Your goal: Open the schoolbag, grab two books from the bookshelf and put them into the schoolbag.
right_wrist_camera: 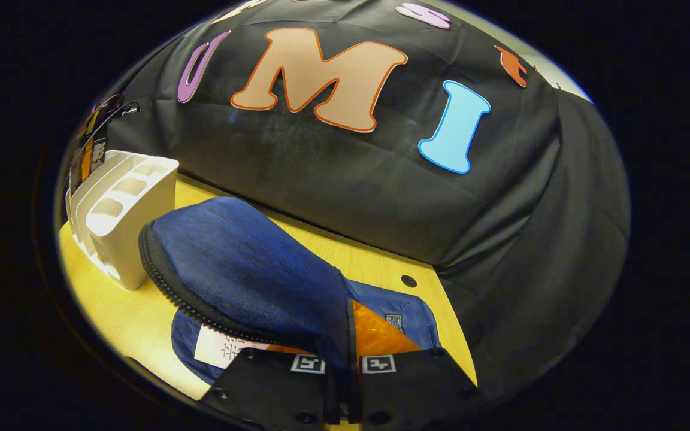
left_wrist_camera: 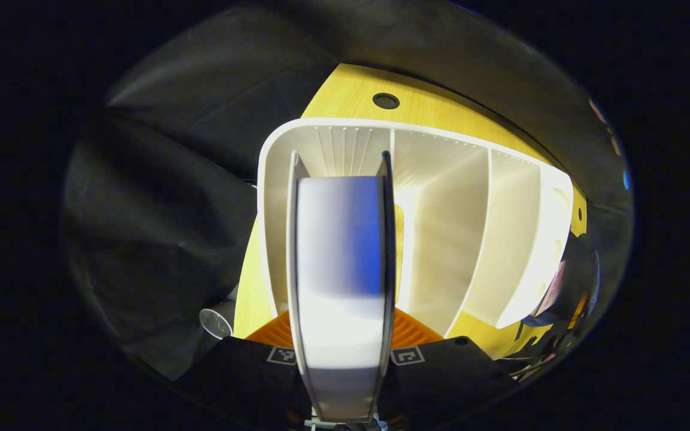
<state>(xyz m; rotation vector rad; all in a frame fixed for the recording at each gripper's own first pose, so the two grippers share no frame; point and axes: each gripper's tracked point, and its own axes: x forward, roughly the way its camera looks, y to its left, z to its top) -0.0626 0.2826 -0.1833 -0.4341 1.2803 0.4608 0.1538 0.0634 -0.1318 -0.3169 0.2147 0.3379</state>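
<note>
Left gripper (left_wrist_camera: 341,335) has its jaws clenched on a book (left_wrist_camera: 340,263) held just before the white bookshelf (left_wrist_camera: 441,239). Right of the bookshelf on the bench (right_wrist_camera: 129,305), right gripper (right_wrist_camera: 339,353) pinches the schoolbag (right_wrist_camera: 249,269) flap, lifted open.

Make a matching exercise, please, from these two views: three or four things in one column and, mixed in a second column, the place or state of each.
Things:
1. book
2. schoolbag flap
3. bookshelf
4. table

Places or states:
A. white, with upright dividers, standing on the table
B. yellow wood, with a round dark hole
C. blue fabric with a zipper edge, lifted by the right gripper
D. held spine-on between the fingers of the left gripper, in front of the shelf

Pairs: 1-D, 2-C, 3-A, 4-B
</note>
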